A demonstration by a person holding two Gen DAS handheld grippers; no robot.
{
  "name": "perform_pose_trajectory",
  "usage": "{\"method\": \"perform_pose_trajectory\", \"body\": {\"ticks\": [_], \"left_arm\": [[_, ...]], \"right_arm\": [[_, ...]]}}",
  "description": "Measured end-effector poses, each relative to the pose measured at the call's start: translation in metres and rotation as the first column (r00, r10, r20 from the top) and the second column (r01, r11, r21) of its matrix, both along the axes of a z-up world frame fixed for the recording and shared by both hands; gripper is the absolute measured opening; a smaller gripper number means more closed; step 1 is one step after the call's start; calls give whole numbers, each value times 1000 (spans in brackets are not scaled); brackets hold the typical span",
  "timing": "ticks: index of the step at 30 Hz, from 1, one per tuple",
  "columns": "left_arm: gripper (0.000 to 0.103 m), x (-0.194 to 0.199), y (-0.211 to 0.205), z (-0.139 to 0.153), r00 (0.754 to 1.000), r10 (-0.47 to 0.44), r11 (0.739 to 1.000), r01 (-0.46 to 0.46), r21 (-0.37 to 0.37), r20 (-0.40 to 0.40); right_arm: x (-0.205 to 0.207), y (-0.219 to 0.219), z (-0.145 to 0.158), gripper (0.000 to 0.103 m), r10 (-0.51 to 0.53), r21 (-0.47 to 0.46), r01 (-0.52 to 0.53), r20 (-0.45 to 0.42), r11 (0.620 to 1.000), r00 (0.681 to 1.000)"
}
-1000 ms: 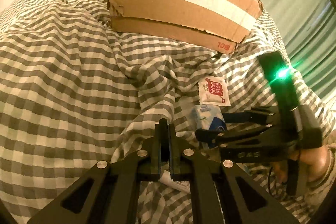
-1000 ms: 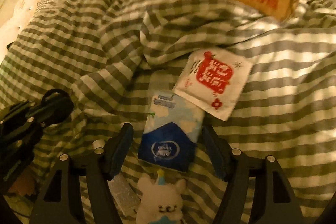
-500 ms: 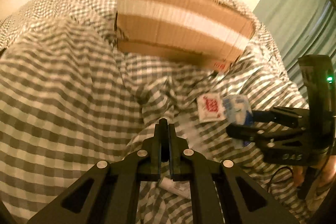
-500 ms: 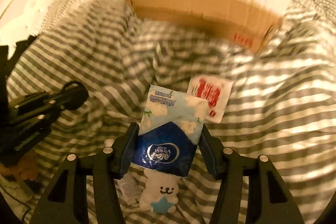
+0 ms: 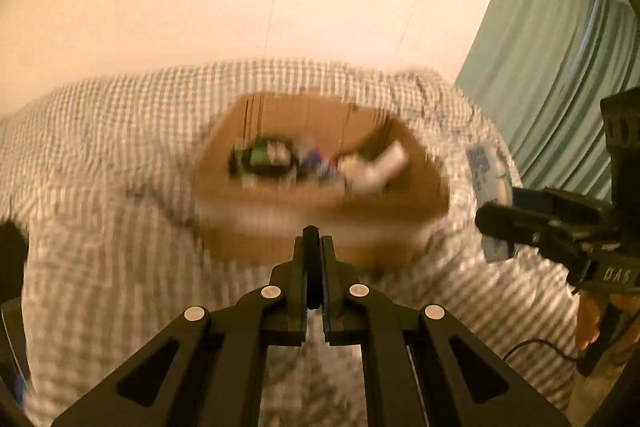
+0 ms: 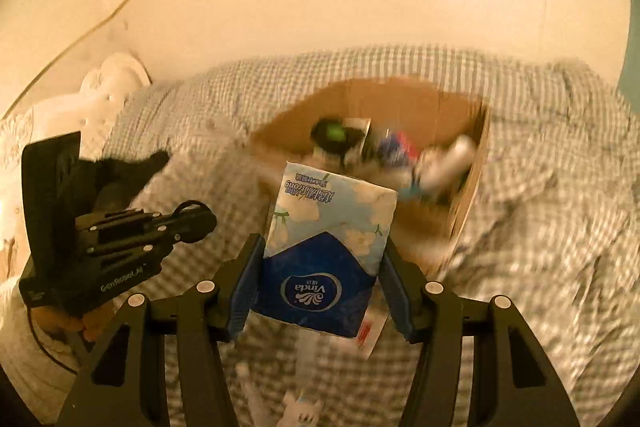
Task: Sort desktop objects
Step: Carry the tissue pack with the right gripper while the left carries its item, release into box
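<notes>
Clamping tissue pack (image 6: 324,251) between right fingers (image 6: 247,283).

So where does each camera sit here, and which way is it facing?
Left wrist: behind the shut left gripper, facing the cardboard box; right gripper at right.
Right wrist: behind the right gripper clamping the tissue pack; left gripper and a hand at left.
Shared: box, checked bedding.
</notes>
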State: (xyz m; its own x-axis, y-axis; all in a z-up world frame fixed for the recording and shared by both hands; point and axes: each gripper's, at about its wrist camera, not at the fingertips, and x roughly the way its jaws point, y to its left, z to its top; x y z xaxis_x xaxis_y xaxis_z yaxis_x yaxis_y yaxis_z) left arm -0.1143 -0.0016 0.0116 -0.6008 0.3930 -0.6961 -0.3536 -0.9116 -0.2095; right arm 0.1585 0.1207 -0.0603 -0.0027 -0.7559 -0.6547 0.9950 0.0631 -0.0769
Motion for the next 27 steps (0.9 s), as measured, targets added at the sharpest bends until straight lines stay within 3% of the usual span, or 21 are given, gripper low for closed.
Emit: {"method": "perform_pose_trajectory", "body": {"ticks": [3, 7, 14, 21, 23, 24, 25, 27], "left_arm": [[5, -37, 12, 13, 999, -11, 1000, 11, -5, -40], [5, -87, 25, 9, 998, -21, 999, 18, -39, -54], [5, -147, 31, -42, 1000, -21, 992, 21, -121, -3], [8, -166, 32, -61, 1000, -11, 991, 13, -136, 12], [15, -163, 35, -61, 1000, -14, 991, 17, -134, 19], [32, -161, 37, -59, 1000, -17, 990, 20, -137, 18], [65, -158, 37, -57, 1000, -8, 988, 9, -152, 7], [99, -154, 35, -50, 998, 47, 982, -52, -183, -34]], "right_arm": [[-5, -27, 19, 56, 0, -32, 0, -17, 999, 1000], [-18, -73, 28, 56, -21, -34, 20, -33, 999, 999], [-48, -145, 11, 56, -3, 9, 4, -96, 1000, 995], [-73, -173, -13, 59, -6, 70, 7, -21, 998, 1000], [-76, -172, -11, 61, -20, 63, 20, -7, 998, 1000], [-78, -170, -9, 62, -18, 57, 18, 5, 998, 1000], [-77, -168, -7, 65, -18, 53, 17, 13, 998, 1000], [-74, -160, 2, 71, -19, 28, 18, 20, 999, 1000]]}}
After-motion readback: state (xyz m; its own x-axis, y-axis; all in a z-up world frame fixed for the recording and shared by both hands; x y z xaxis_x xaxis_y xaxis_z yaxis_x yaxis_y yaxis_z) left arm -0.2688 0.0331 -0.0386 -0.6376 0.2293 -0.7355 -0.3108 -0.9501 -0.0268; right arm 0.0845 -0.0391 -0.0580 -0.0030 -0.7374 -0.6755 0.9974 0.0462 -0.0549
